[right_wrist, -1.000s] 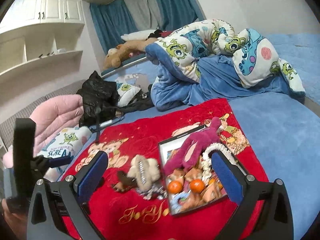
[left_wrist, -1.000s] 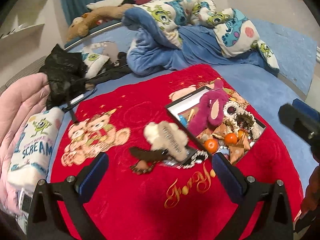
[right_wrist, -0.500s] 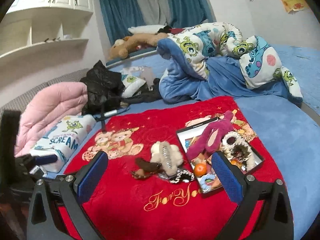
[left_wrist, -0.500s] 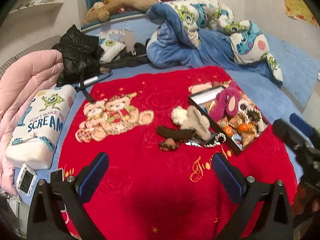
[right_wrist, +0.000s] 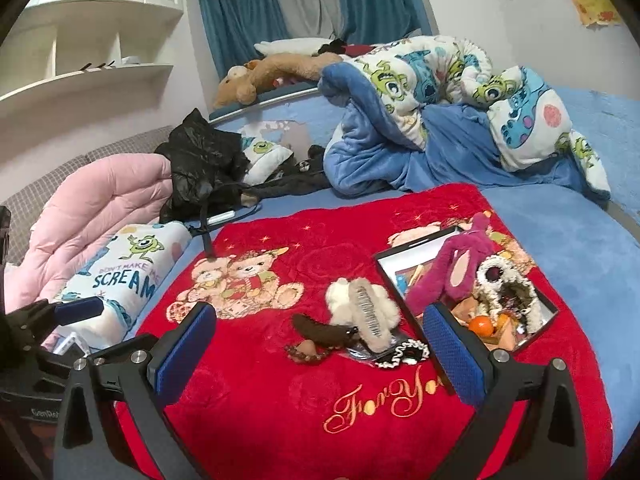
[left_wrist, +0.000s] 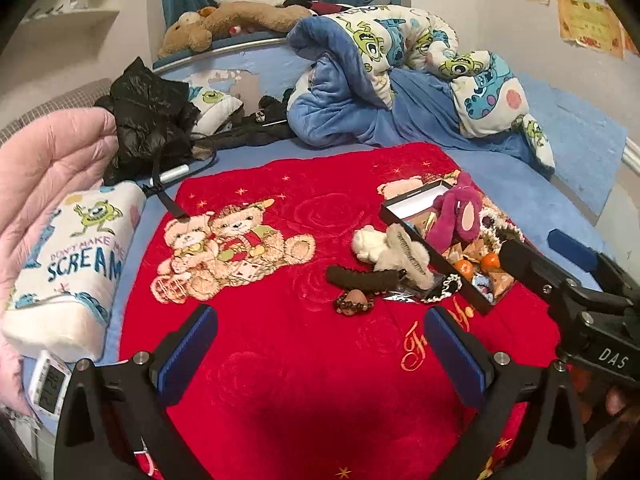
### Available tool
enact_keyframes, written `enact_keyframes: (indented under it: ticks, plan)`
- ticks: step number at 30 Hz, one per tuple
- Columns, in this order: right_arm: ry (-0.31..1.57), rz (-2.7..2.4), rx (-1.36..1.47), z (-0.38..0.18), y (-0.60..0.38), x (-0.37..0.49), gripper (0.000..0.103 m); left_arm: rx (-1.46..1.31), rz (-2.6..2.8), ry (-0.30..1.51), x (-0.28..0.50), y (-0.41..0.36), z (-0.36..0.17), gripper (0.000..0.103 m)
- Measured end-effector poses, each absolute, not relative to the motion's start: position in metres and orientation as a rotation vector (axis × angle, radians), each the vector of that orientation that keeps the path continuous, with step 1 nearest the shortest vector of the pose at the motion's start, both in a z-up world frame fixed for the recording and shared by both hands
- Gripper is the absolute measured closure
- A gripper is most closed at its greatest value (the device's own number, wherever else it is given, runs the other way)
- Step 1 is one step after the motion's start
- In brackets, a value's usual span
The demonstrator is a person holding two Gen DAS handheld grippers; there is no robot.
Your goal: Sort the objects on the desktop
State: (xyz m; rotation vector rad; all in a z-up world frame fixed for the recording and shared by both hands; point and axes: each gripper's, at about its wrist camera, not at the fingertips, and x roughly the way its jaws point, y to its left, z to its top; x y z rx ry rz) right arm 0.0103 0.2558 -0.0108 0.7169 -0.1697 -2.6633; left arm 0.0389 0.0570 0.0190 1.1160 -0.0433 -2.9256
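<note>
Meanwhile, both left tongs (left_wrist: 320, 344) and right tongs (right_wrist: 320, 344) wide open, gripping nothing, held above red blanket (right_wrist: 280, 408) on bed. Ahead: fluffy cream hair clip (right_wrist: 362, 306), brown clip (right_wrist: 320, 332), bead bracelet (right_wrist: 306, 351), just beside crowded black box (right_wrist: 548, 312).

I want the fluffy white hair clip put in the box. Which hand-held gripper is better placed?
Probably the right hand-held gripper: it is open, and the fluffy white hair clip lies just ahead between its fingers, with the box beside it. The left hand-held gripper is open too, but sits further off.
</note>
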Motion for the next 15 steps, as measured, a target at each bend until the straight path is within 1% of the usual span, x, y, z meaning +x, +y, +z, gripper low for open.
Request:
enact_keyframes:
  ticks: [7,11,15]
  plan:
    - [-0.15,-2.661,0.744,-0.012,0.257,0.0,0.0,1.137,-2.932,-0.004,0.032,0.057,0.015,0.0]
    - [-0.184,-2.657,0.767,-0.016,0.26,-0.005,0.0,1.174,-2.922,0.04,0.026,0.055,0.012,0.0]
    - [-0.197,-2.637,0.802,-0.02,0.261,-0.009,0.0,1.189,-2.894,0.043,0.019,0.054,0.008,0.0]
